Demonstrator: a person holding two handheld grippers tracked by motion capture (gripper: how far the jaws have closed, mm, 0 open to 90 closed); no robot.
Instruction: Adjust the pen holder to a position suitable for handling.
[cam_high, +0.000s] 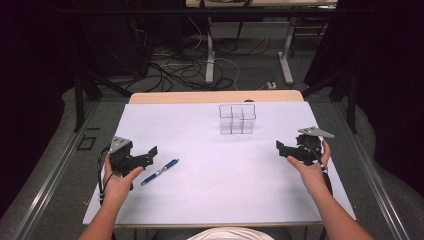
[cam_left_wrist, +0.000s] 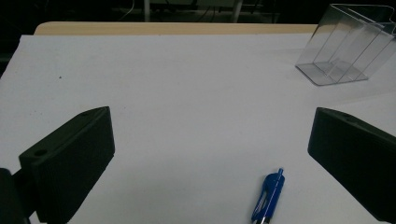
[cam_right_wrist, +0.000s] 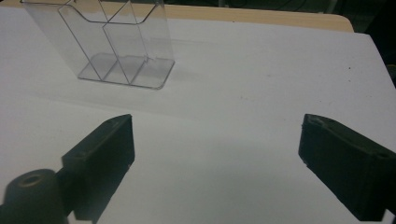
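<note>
Blue pen (cam_left_wrist: 268, 198) between open jaws

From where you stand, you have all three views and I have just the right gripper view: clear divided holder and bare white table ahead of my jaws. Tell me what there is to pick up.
Observer: A blue pen lies on the white table, close beside the left gripper.
Operator: Report that gripper's jaws.
Observer: Open, with nothing between them; in the left gripper view the pen's clip end lies on the table just ahead of the gap.
Operator: Give me the holder's place on the table.
Observer: In the high view the clear holder stands upright near the far edge, about midway between the left gripper and the right gripper, apart from the pen.
</note>
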